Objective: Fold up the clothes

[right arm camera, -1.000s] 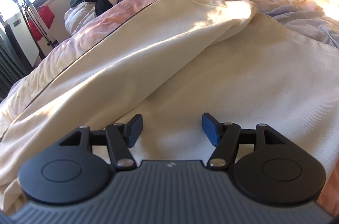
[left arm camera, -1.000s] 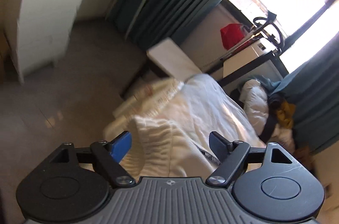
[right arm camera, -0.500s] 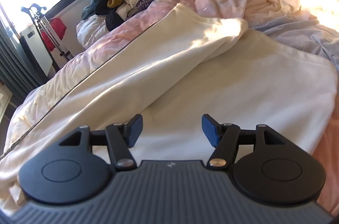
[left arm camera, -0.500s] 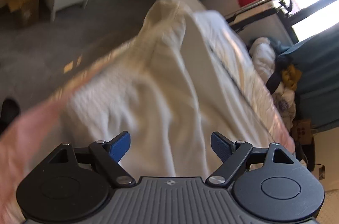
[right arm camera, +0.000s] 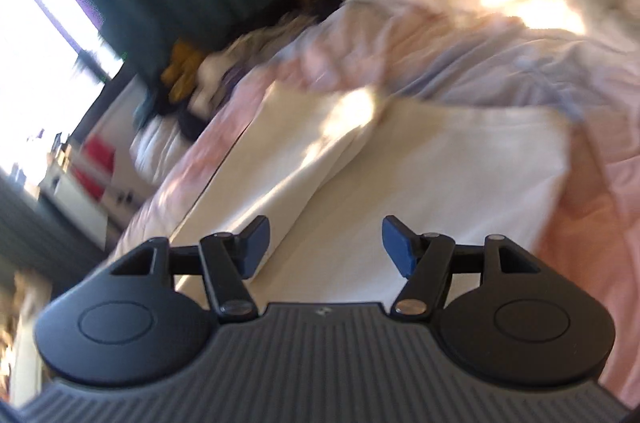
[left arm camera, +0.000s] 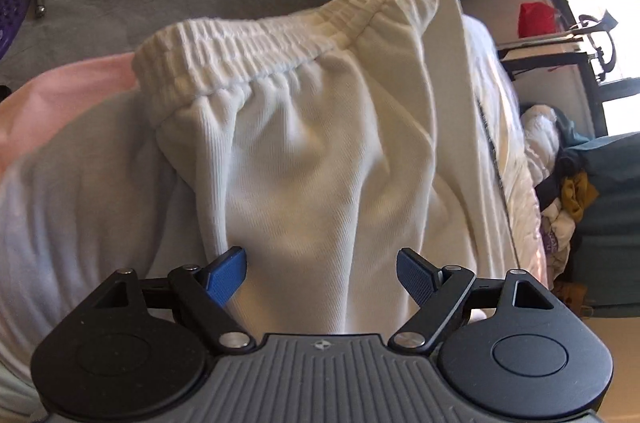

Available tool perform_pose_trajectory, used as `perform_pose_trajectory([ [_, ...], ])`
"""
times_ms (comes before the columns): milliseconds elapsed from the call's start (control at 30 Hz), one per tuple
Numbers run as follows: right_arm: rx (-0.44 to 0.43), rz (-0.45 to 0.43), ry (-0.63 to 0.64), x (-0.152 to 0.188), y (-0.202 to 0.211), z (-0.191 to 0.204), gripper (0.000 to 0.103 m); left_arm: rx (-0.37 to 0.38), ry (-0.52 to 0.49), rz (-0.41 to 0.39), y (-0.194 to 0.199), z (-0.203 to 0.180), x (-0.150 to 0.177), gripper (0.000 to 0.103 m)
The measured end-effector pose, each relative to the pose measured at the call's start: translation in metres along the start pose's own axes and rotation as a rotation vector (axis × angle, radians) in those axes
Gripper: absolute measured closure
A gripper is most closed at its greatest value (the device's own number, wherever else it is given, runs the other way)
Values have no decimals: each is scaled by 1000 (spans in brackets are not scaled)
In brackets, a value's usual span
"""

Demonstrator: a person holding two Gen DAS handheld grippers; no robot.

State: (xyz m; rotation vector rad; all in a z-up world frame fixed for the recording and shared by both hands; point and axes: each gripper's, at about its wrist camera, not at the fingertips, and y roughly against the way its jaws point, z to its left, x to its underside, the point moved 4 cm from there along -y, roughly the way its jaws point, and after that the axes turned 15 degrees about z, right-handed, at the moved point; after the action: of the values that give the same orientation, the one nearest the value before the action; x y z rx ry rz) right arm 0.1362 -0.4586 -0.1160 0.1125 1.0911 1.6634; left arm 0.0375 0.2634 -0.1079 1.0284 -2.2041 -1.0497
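We see our left tool (left arm camera: 321, 273) spread wide and holding nothing, low over the cream trousers (left arm camera: 320, 151), whose ribbed waistband (left arm camera: 256, 43) lies bunched at the bed's (left arm camera: 60, 111) edge. Our right tool (right arm camera: 325, 243) is likewise wide and empty above the trousers' flat cloth (right arm camera: 440, 167); that view is blurred, but the garment seems spread along the pink bedding (right arm camera: 592, 223).

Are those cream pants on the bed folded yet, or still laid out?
Still laid out. The cream ribbed-waist sweatpants lie lengthwise along the pink bedsheet, legs stretched out. Both claws, left and right, are open, gripping nothing.
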Motion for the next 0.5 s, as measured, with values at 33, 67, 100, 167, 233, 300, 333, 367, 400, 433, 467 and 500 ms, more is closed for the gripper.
perform_pose_trajectory([
  [33,4,-24,-41,-7,4,-10,37,5,3,7,1,1,0,20],
  [67,16,-55,-83,-14,9,-22,37,6,5,11,3,1,0,20],
  [100,31,-81,-123,-20,12,-33,37,-3,12,9,6,3,1,20],
  [167,73,-105,-198,-28,13,-55,37,-26,31,-6,14,9,2,19],
  [233,110,-125,-275,-35,13,-77,37,-48,51,-22,23,16,3,19],
  [300,118,-110,-364,-35,8,-94,37,-71,71,-38,33,23,5,19],
  [333,122,-104,-402,-34,6,-101,37,-66,80,-31,32,26,4,19],
  [367,129,-107,-432,-33,5,-106,37,-50,88,-13,29,28,1,20],
  [400,132,-114,-462,-31,4,-111,37,-34,96,6,25,31,-2,21],
  [433,135,-119,-492,-29,4,-116,37,-13,112,27,21,32,-4,24],
  [467,136,-116,-520,-28,3,-122,37,8,117,40,17,32,-5,24],
  [500,137,-115,-547,-27,2,-128,37,22,109,41,16,30,-7,26],
])
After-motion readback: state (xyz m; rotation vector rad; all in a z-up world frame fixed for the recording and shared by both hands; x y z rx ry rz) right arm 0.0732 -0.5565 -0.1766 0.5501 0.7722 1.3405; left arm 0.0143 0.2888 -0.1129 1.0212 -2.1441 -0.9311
